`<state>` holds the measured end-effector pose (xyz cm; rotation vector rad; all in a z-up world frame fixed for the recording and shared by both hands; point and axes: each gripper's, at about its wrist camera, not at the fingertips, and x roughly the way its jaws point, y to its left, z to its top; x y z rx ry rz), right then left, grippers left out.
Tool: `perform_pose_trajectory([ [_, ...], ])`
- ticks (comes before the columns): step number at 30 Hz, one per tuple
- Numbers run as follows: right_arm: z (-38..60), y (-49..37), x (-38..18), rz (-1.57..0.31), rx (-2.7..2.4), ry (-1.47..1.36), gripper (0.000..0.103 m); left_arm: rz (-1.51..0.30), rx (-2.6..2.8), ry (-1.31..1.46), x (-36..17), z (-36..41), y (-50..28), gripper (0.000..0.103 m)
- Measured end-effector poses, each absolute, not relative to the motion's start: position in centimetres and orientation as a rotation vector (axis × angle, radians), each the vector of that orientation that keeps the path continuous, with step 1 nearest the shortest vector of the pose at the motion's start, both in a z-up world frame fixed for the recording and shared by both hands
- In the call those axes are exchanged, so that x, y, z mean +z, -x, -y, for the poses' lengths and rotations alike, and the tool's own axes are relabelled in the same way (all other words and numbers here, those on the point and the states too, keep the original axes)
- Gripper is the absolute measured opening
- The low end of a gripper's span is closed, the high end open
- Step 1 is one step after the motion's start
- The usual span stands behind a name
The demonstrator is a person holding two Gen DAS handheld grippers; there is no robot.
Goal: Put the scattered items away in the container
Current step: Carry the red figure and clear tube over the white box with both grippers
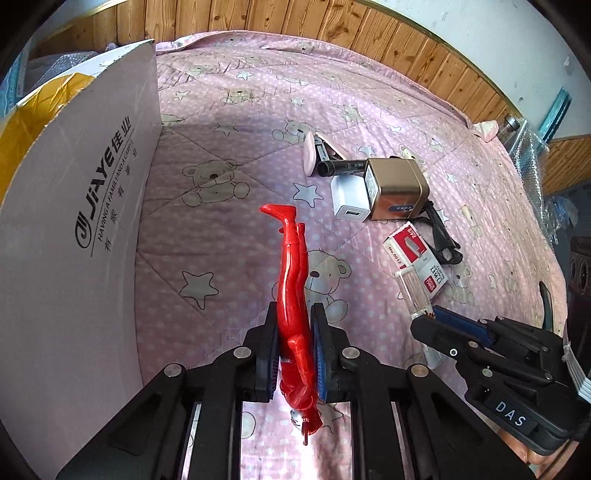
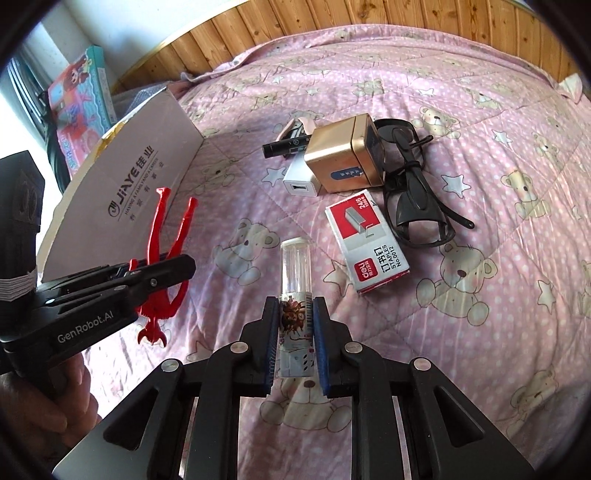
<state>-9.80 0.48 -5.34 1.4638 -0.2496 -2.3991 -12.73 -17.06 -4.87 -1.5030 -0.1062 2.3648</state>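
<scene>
My left gripper [image 1: 294,325] is shut on a red plastic figure [image 1: 292,273], held at the torso with its legs pointing away from me; the figure [image 2: 173,236] also shows at the left of the right wrist view. My right gripper [image 2: 294,317] is shut on a clear tube with a printed label [image 2: 294,295], cap end forward. The open cardboard box [image 1: 74,206] with a yellow lining stands at the left. On the pink bear quilt lie a gold tin [image 2: 341,157], a white charger [image 2: 301,182], a staples box [image 2: 365,240], black glasses [image 2: 417,199] and a black pen [image 2: 288,144].
A pink stapler [image 1: 314,151] lies beyond the pen. A wooden headboard [image 2: 369,18] runs along the far edge of the bed. A colourful toy box [image 2: 79,96] leans behind the cardboard box. A person's hand [image 2: 48,391] holds the left gripper's handle.
</scene>
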Motion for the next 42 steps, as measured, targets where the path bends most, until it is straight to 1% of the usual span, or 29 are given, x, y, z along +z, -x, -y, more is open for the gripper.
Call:
perform_pose_trajectory([
  [4, -0.2, 8.9, -4.6, 0.252, -2.402, -1.444, 0.019, 0.125, 2.381, 1.491, -3.8, 17.9, 11.8, 0.016],
  [10, 0.4, 8.0, -3.6, 0.235, -2.411, -1.416, 0.019, 0.004, 2.462, 1.443, -1.8, 17.5, 10.8, 0.016],
  [15, 1.0, 7.5, -2.6, 0.222, -2.418, -1.389, 0.019, -0.045, 2.504, 1.395, 0.0, 17.8, 9.8, 0.016],
  [42, 4.3, 4.2, 1.7, 0.142, -2.440, -1.266, 0.019, 0.035, 2.576, 1.251, 5.2, 21.0, 6.0, 0.016],
])
